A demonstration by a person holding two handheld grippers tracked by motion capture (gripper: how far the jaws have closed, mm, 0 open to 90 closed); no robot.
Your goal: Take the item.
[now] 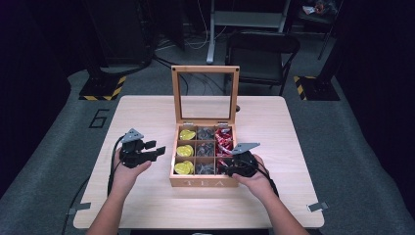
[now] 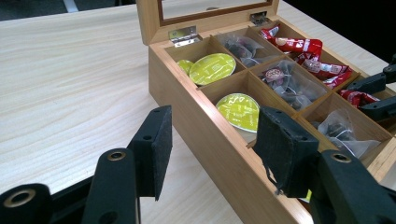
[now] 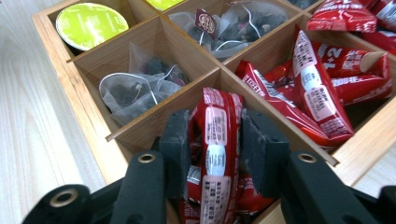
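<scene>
Clamped between the right gripper (image 3: 214,140) pads, one red sachet (image 3: 215,154) sits ungrabbed no longer yet unlifted from the tea box (image 1: 203,182), while the left gripper (image 2: 212,149) waits half-open, empty.

One wooden tea box (image 1: 203,182) stands open on one table (image 1: 147,112), split into nine compartments. Three hold green capsules (image 1: 186,134) at the left, three hold tea bags (image 1: 205,133) in the middle, three hold red sachets (image 1: 223,137) at the right. Two grippers (image 1: 147,152) are there.
</scene>
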